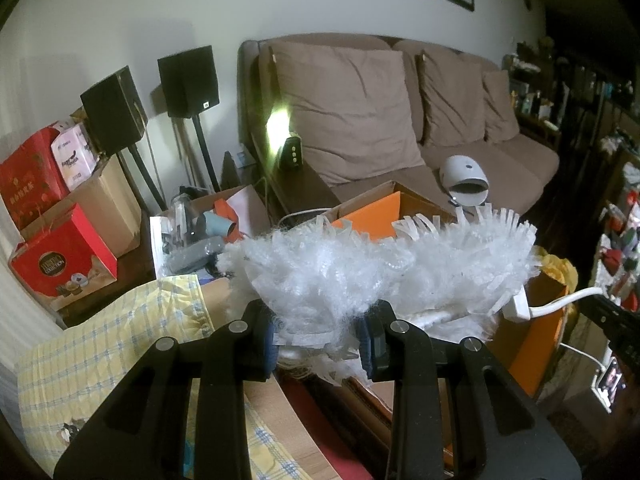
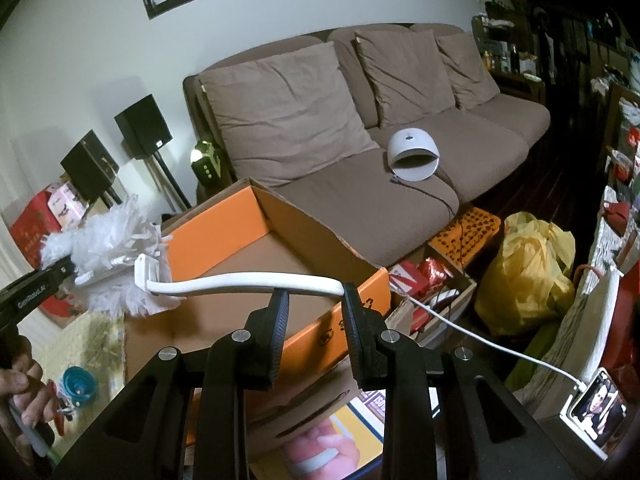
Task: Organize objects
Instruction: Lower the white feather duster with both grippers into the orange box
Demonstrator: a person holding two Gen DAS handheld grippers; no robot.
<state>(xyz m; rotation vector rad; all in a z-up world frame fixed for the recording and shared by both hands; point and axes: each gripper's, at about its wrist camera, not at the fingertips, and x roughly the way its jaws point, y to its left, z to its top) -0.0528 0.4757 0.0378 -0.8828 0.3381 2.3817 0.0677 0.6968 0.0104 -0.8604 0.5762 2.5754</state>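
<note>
A white fluffy duster [image 1: 384, 264] fills the middle of the left wrist view. My left gripper [image 1: 320, 344] is shut on the duster's head and holds it above an open orange cardboard box [image 1: 372, 212]. In the right wrist view the duster's head [image 2: 112, 248] is at the left, above the box's [image 2: 216, 236] left side, and its white curved handle [image 2: 248, 282] reaches right. My right gripper [image 2: 314, 300] is open, its fingertips on either side of the handle's end, just below it. The left gripper [image 2: 40, 276] shows at the left edge.
A brown sofa [image 2: 400, 152] with cushions stands behind the box, a white domed device [image 2: 414, 154] on its seat. Black speakers [image 1: 188, 80] and red boxes [image 1: 64, 256] are at the left. A yellow bag [image 2: 528, 264], a charging phone [image 2: 600, 408] and cluttered shelves are at the right.
</note>
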